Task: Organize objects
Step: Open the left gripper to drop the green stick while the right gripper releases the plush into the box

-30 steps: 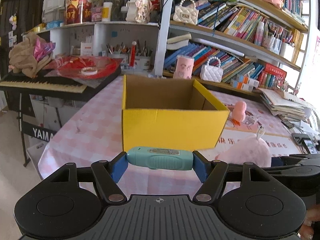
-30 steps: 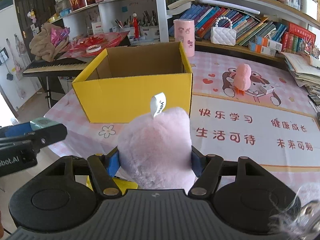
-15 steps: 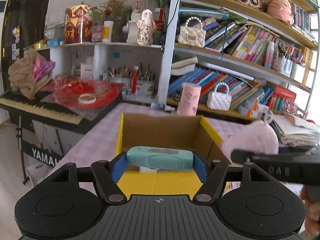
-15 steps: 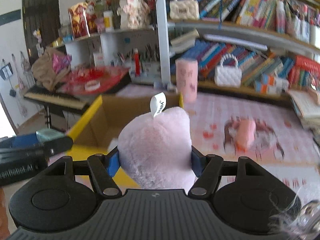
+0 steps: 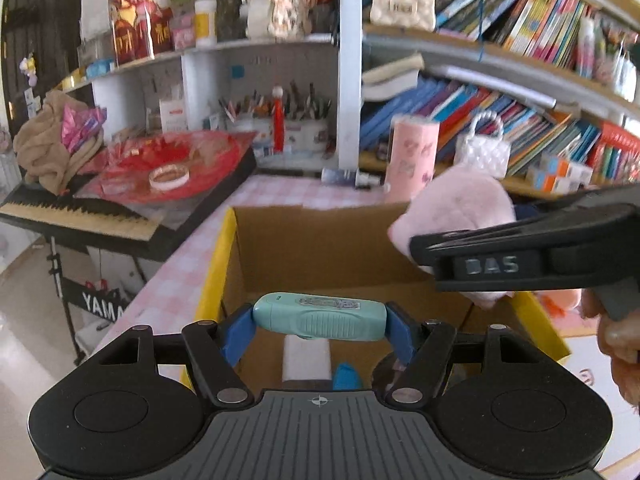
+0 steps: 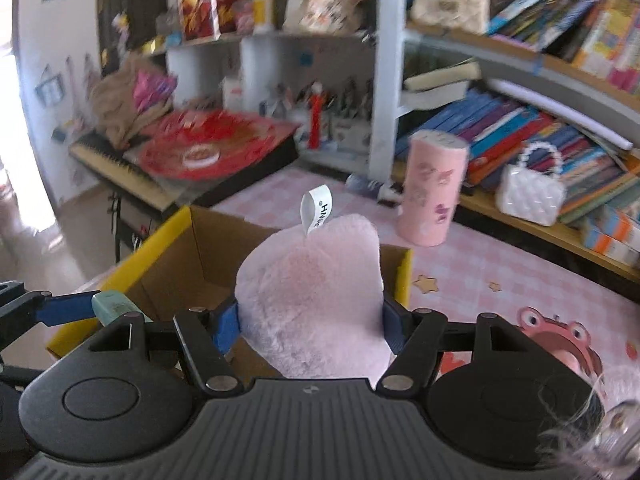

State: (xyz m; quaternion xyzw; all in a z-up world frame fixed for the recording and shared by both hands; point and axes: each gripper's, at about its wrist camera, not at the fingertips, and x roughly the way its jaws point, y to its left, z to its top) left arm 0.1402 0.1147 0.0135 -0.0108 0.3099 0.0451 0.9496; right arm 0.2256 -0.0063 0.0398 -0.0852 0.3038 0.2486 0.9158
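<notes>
Cluttered bookshelves [image 5: 500,92] — pink checkered tablecloth [image 5: 176,276]

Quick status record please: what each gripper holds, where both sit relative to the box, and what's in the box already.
left gripper: shut on teal device, over the box opening
right gripper: shut on pink plush, over the box's right side
yellow box: open, on the pink checked table
box contents: white item, blue item; rest hidden
</notes>
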